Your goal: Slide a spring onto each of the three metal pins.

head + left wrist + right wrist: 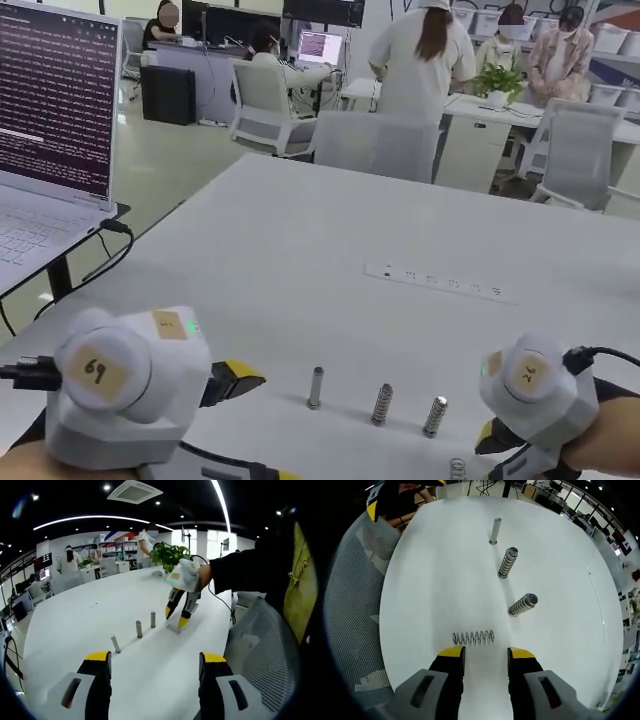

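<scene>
White office table [300, 230] holds three upright pins [316, 387].

Three pins [494, 530] [512, 551] [532, 599]; three springs [507, 565] [519, 607] [473, 638] (two on pins, one loose); two tongs [155, 660] [485, 654].

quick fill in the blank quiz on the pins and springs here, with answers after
1. The left gripper and the right gripper are both ___.
2. ___ of the three pins already carry a spring.
3. The bare pin stands nearest the ___ gripper.
4. The loose spring lies on the table just ahead of the ___ gripper.

Missing words: open; two; left; right.
</scene>
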